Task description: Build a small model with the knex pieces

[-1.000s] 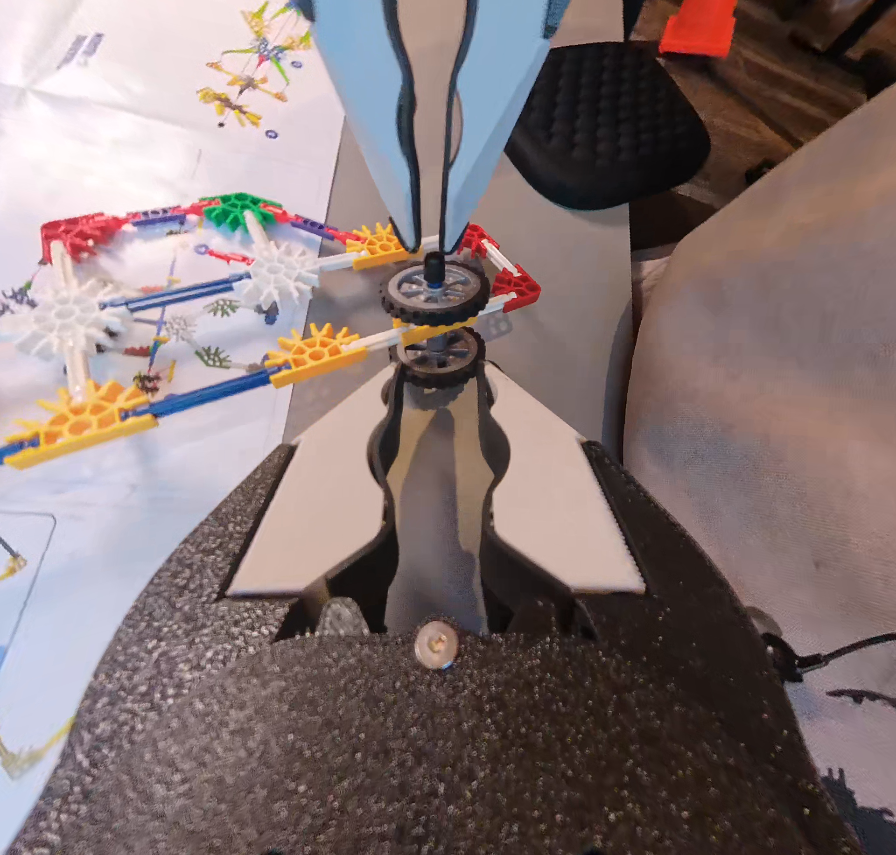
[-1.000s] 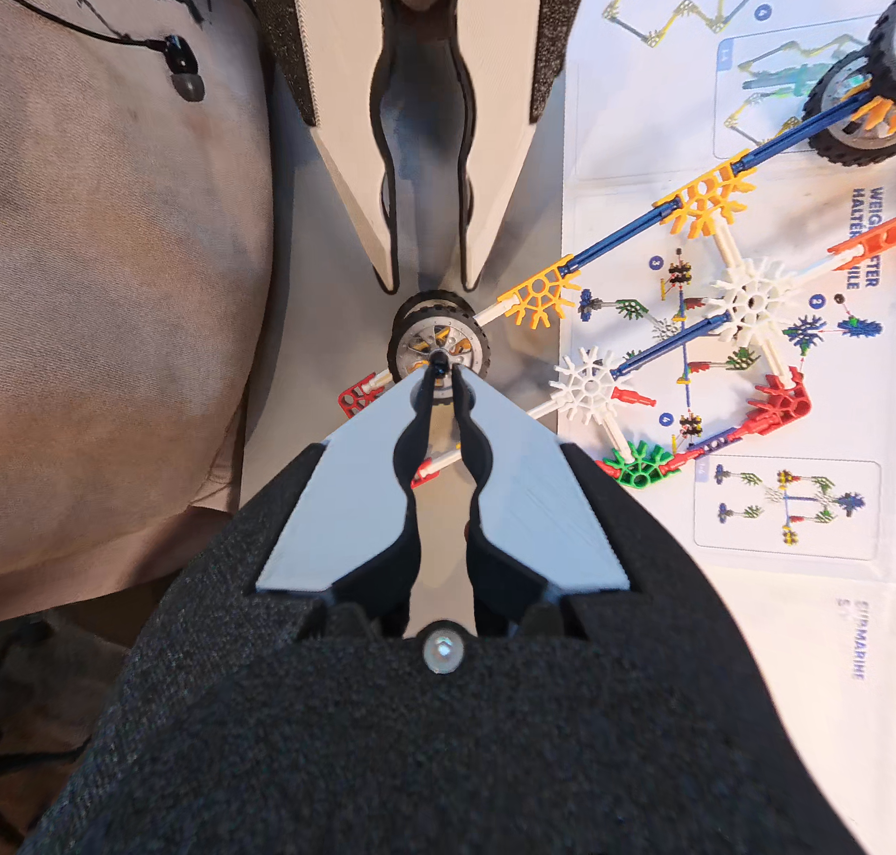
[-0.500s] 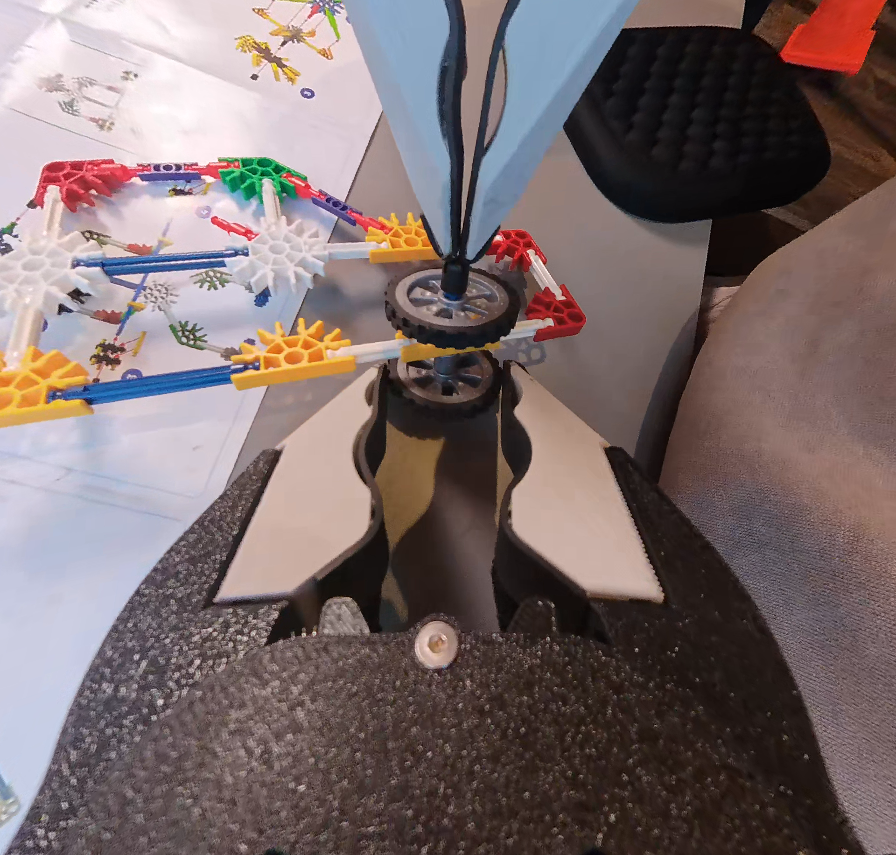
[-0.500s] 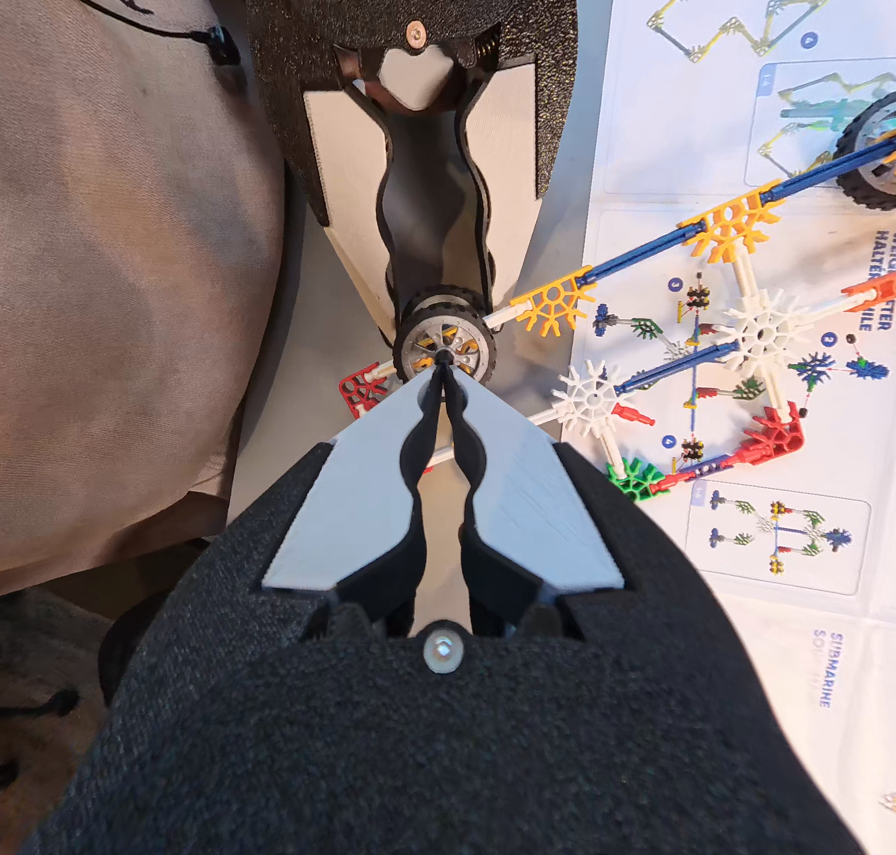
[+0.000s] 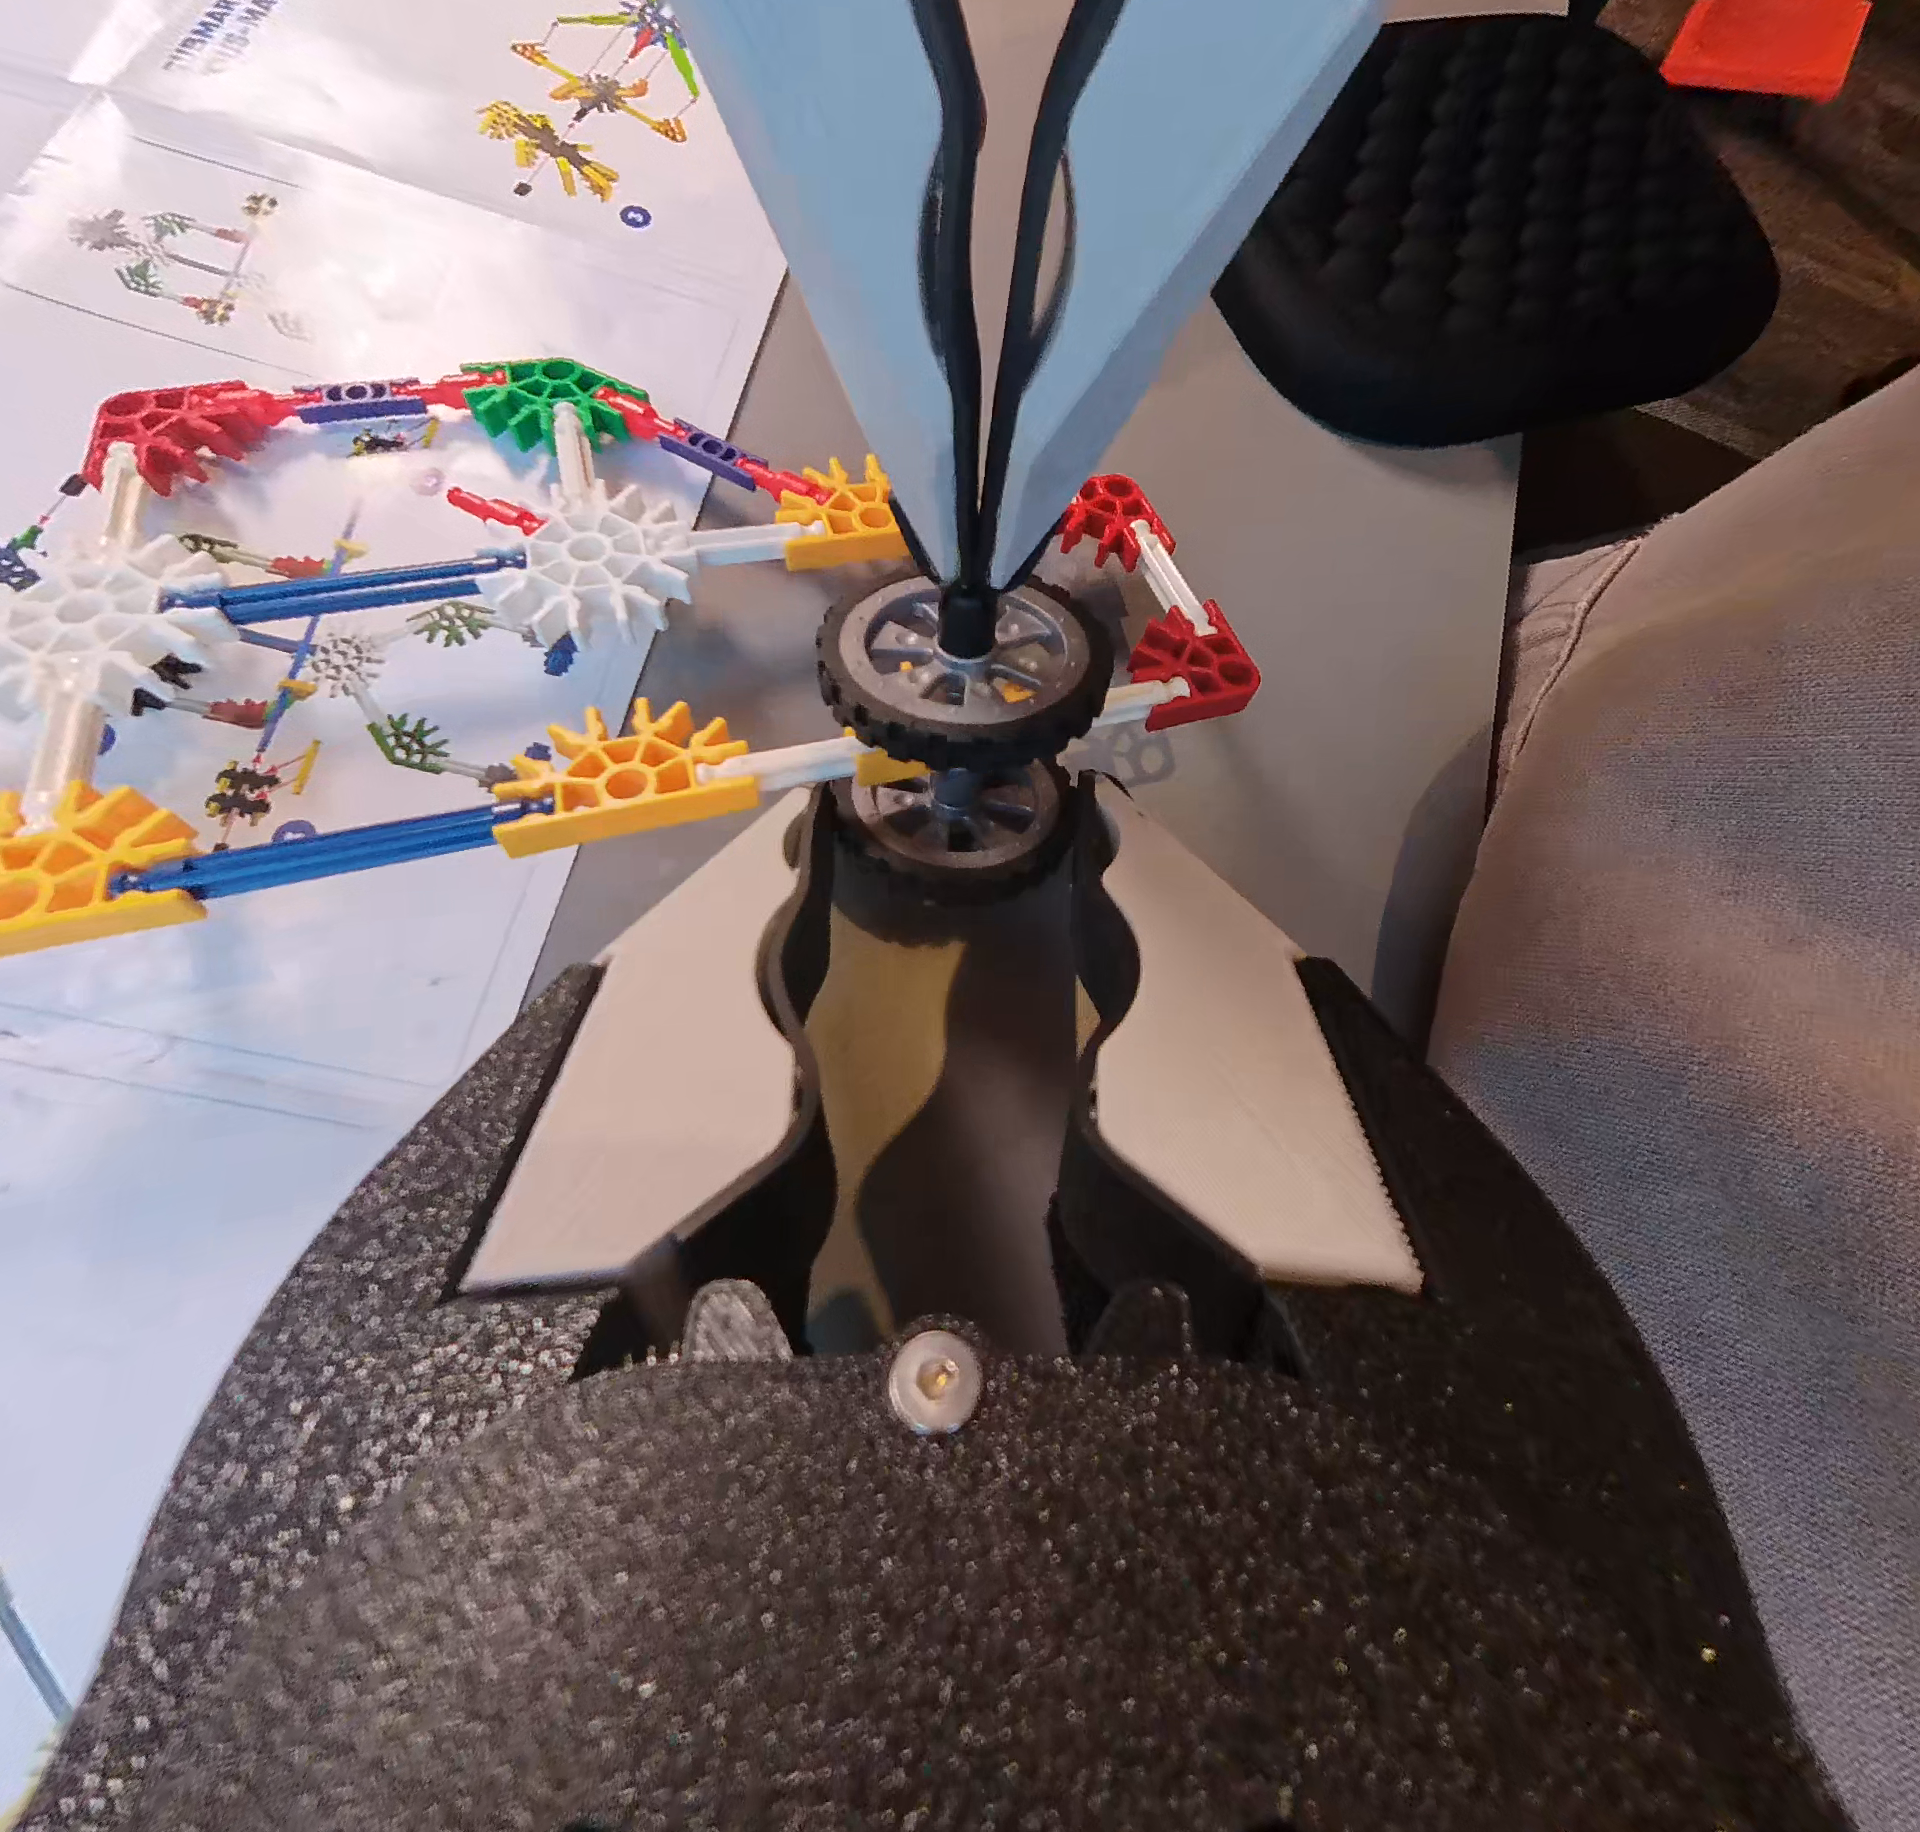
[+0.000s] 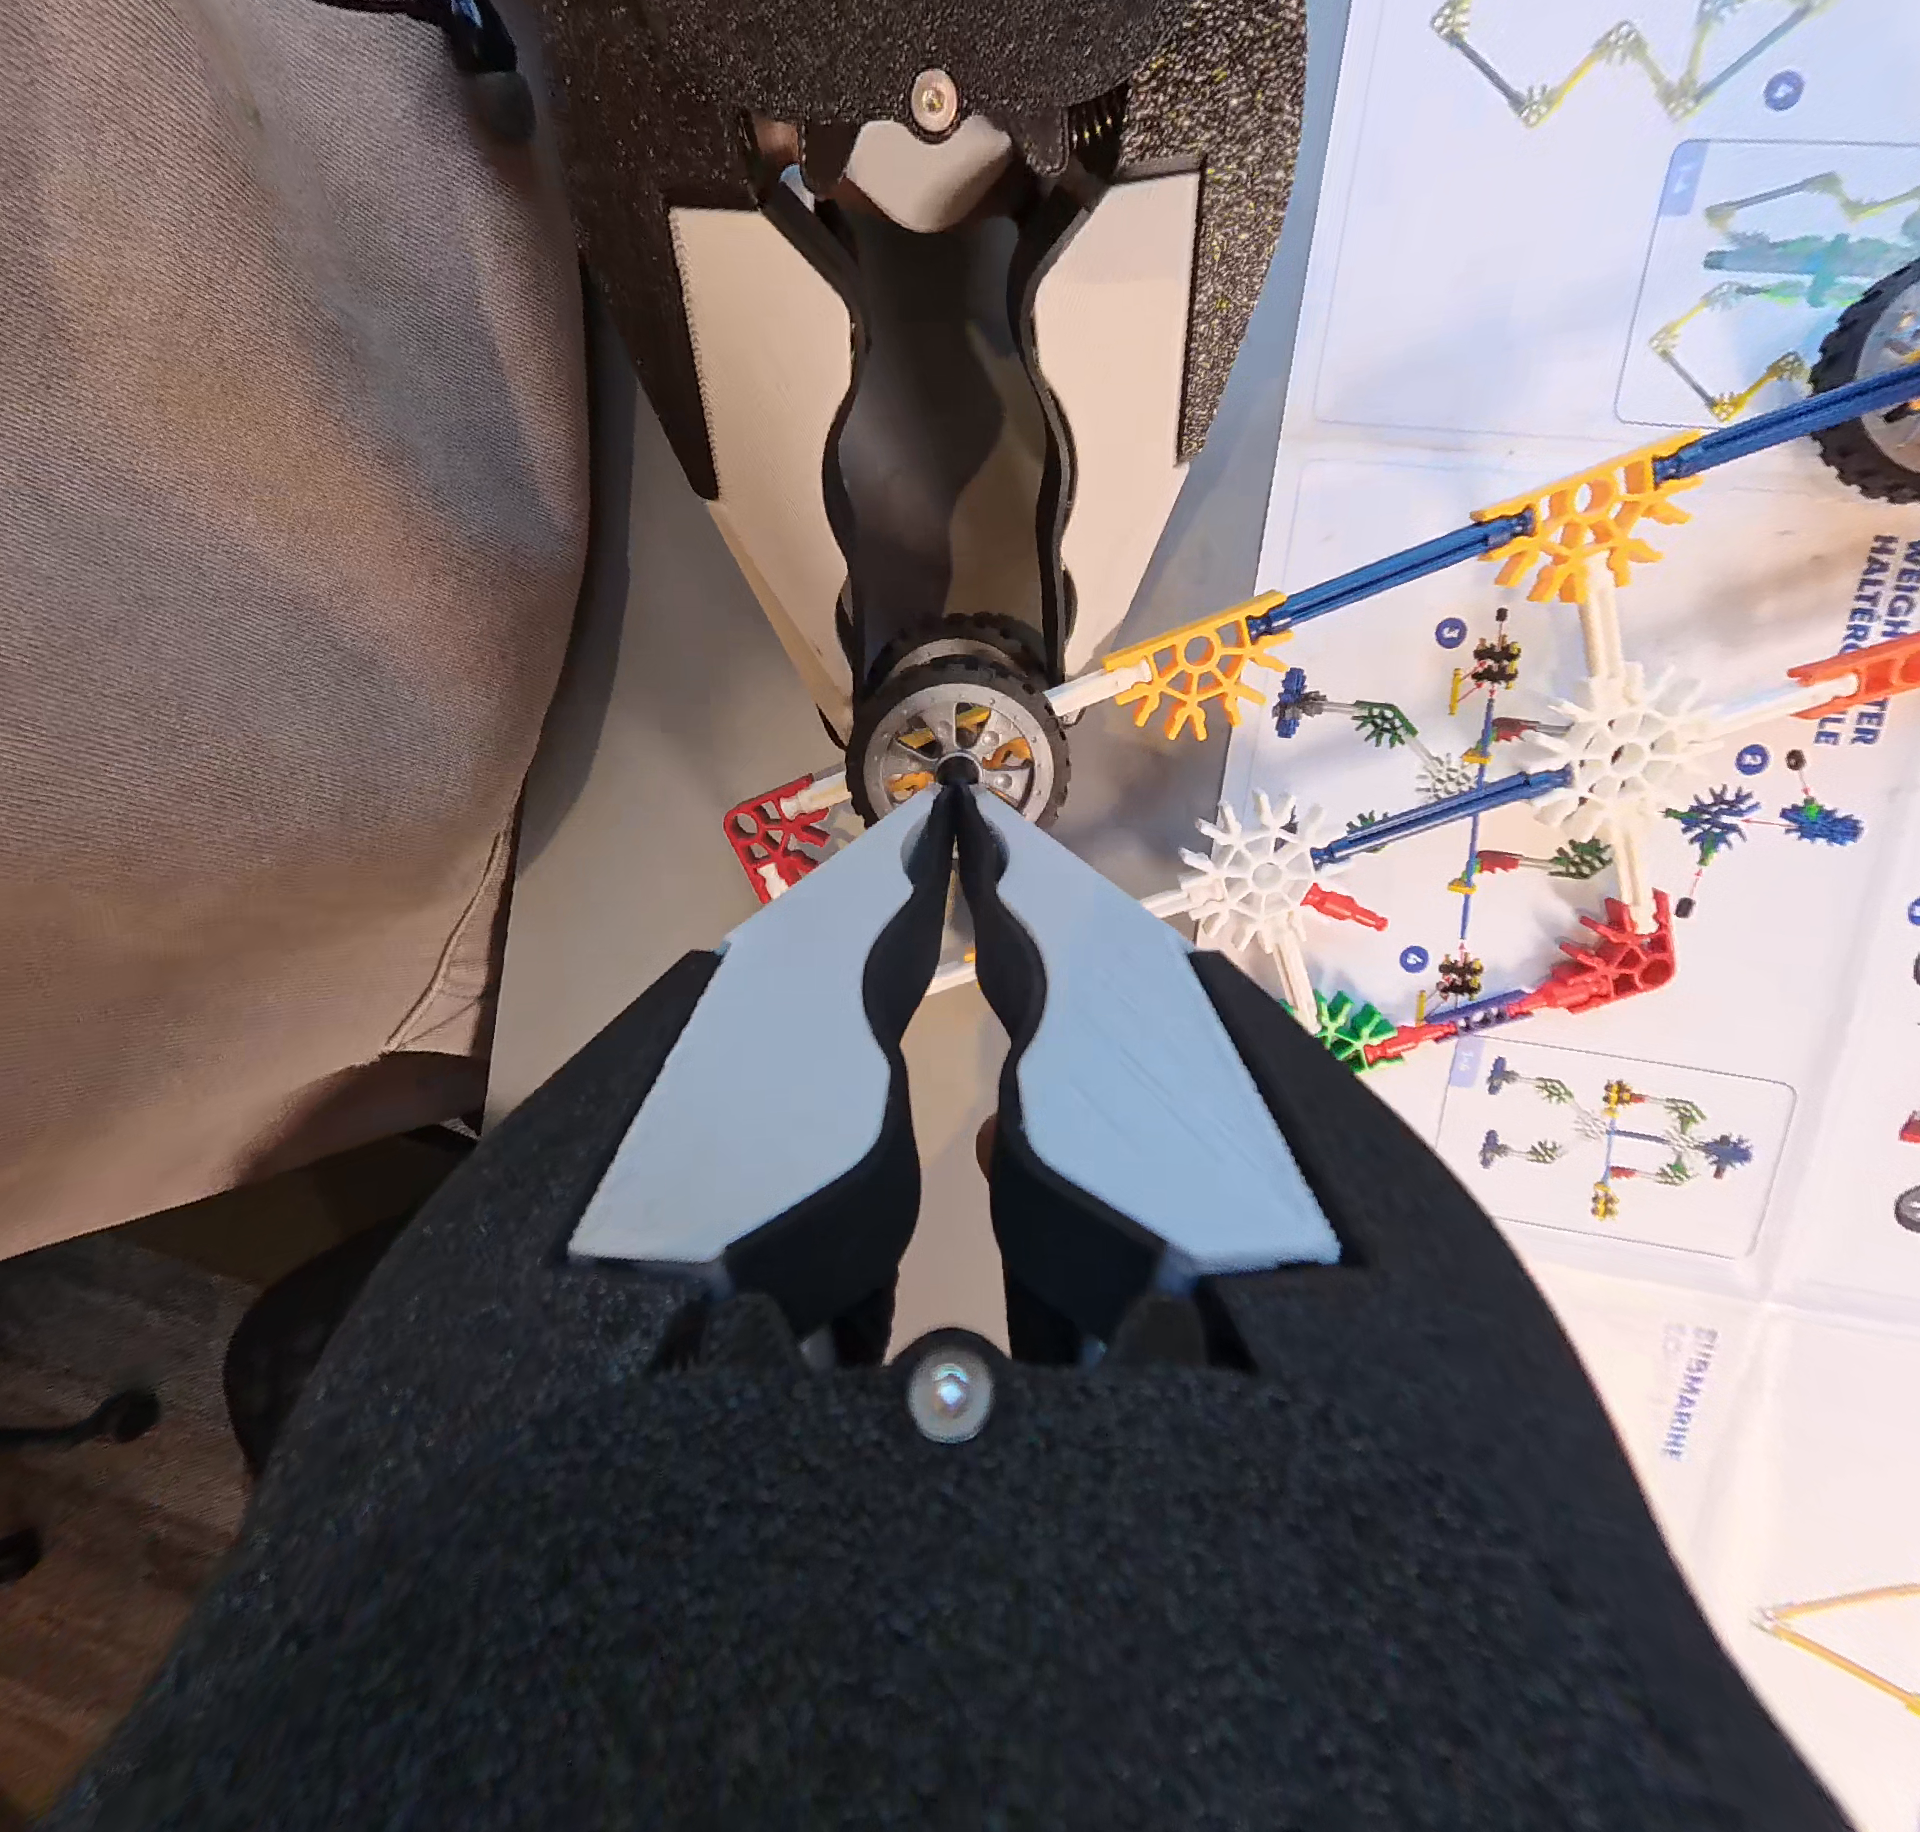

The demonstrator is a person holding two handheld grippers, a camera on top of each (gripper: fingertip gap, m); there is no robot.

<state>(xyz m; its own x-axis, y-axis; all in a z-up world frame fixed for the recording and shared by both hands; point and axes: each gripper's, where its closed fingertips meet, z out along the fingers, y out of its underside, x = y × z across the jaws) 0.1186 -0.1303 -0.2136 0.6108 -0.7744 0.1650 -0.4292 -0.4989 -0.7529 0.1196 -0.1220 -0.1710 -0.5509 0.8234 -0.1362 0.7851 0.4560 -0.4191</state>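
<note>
Over the grey table (image 5: 1299, 535), two tongs pinch two wheels' axle (image 5: 966, 613).

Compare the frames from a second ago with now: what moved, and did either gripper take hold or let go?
The two grippers drew closer together. The right gripper narrowed from a small gap to shut on the black axle tip at the upper wheel's hub. Nothing was let go. The left gripper still clamps the lower wheel, and the rod-and-connector frame stays on the instruction sheet.

Warm, even light; soft shadows, wide-angle warp, slight edge blur.
</note>
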